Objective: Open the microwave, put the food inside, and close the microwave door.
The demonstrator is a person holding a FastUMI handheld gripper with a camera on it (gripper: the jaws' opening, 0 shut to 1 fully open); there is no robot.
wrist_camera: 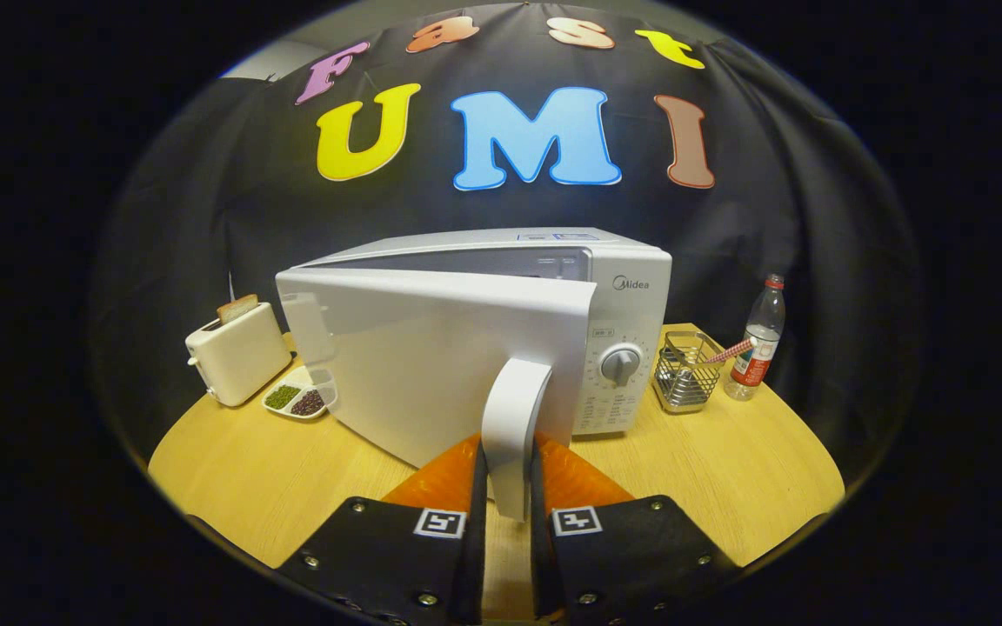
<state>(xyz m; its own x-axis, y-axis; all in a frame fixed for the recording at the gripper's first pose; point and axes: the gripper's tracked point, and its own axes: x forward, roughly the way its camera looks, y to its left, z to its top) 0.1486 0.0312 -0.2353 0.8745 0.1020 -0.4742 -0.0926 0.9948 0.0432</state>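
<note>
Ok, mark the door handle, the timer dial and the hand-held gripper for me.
Door handle (514,417), gripper view, on its curved front face.
Timer dial (621,363), gripper view, on the knob's centre.
Hand-held gripper (508,487), gripper view, midway between the fingertips, both pressed on the handle.

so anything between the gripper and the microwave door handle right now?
Nothing visible. The hand-held gripper is already closed on the door handle, one finger pressing on each side. The microwave door is partly swung open, and the table ahead of it is bare along the door's swing path.
</note>
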